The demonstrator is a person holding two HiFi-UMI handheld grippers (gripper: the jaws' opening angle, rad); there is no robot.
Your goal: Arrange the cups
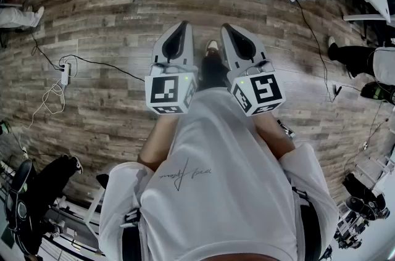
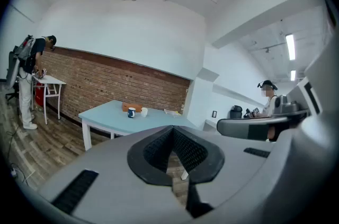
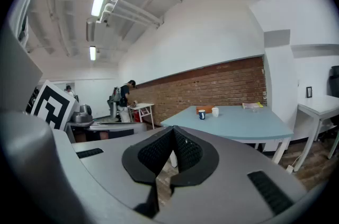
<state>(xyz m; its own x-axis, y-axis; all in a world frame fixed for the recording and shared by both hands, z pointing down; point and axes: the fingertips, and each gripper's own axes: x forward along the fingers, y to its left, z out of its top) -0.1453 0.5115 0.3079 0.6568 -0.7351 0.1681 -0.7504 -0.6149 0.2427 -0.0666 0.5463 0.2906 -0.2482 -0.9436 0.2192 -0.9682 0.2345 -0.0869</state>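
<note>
Both the left gripper [image 2: 172, 130] and the right gripper [image 3: 172, 130] have their jaws pressed together on nothing, held side by side well short of the light-blue table [image 3: 238, 125]. On that table, toward its far edge, a blue cup [image 3: 202, 115] stands just beside a white cup [image 3: 215, 112], with a brown box [image 3: 204, 109] right behind them. They're so close that I'd worry a jaw reaching for one would knock the other over. A cable [image 1: 315, 31] trails on the floor by the table's leg and could catch a foot.
</note>
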